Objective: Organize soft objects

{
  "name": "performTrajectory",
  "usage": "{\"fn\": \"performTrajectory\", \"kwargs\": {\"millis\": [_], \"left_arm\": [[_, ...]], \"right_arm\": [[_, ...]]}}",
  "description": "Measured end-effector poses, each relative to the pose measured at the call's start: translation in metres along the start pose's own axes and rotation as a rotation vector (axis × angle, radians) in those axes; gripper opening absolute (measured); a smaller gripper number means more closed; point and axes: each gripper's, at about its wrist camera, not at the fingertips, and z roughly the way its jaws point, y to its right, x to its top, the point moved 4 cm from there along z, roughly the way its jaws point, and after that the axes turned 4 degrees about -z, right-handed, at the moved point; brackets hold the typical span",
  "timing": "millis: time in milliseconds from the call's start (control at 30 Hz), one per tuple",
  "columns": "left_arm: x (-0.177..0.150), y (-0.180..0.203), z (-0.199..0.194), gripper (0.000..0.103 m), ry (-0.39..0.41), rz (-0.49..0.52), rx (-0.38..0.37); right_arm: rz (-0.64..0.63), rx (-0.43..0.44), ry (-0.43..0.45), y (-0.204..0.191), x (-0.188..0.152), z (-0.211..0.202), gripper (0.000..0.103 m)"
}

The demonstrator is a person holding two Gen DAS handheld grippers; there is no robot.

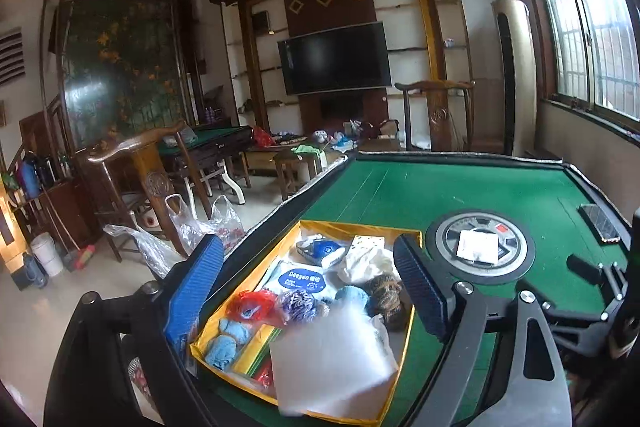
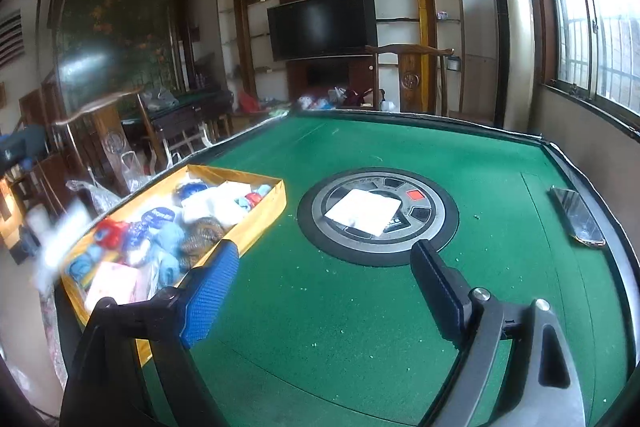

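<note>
A yellow tray [image 1: 416,239] sits at the left of a green table and holds several soft things: yarn balls in red [image 1: 251,307], blue-white [image 1: 298,305], light blue [image 1: 352,297] and brown [image 1: 386,293], a white packet [image 1: 298,279] and a blurred white sheet [image 1: 332,363]. My left gripper [image 1: 308,285] is open above the tray, holding nothing. The tray also shows in the right wrist view [image 2: 276,205]. My right gripper [image 2: 326,277] is open and empty over the green felt, right of the tray. A white folded cloth [image 2: 364,209] lies on the table's round centre disc [image 2: 378,217].
A phone [image 2: 576,215] lies near the table's right edge. The table has a raised dark rim [image 2: 580,171]. Wooden chairs [image 1: 152,179] and plastic bags [image 1: 200,223] stand off the left side. Another chair [image 2: 408,75] stands behind the far edge.
</note>
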Motion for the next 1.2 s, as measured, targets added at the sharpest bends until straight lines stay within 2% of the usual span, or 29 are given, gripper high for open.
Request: {"fn": "performTrajectory", "kwargs": {"millis": [400,800,867,933,967,1033,1100,1200], "left_arm": [[-0.007,0.004,0.011,0.089,-0.047,0.007,-0.007],[-0.021,-0.009,0.036,0.089,-0.124,-0.033,-0.014],[-0.017,-0.016,0.033,0.089,-0.087,-0.058,-0.004],[-0.008,-0.026,0.017,0.09,0.004,-0.092,-0.01],[-0.004,-0.03,0.009,0.099,0.05,-0.105,-0.029],[-0.001,-0.037,-0.002,0.103,0.102,-0.12,-0.057],[-0.002,-0.039,0.006,0.103,0.056,-0.108,-0.062],[-0.01,-0.041,0.026,0.103,-0.075,-0.116,-0.145]], "right_arm": [[-0.033,-0.031,-0.056,-0.003,-0.012,0.014,0.084],[-0.063,-0.045,-0.114,-0.007,-0.022,0.025,0.084],[-0.064,-0.052,-0.115,-0.007,-0.022,0.026,0.084],[-0.067,-0.064,-0.105,-0.006,-0.022,0.024,0.084],[-0.07,-0.07,-0.098,-0.007,-0.022,0.023,0.084],[-0.077,-0.081,-0.09,-0.008,-0.022,0.022,0.084],[-0.087,-0.084,-0.084,-0.01,-0.021,0.022,0.084],[-0.108,-0.088,-0.079,-0.015,-0.021,0.022,0.084]]}}
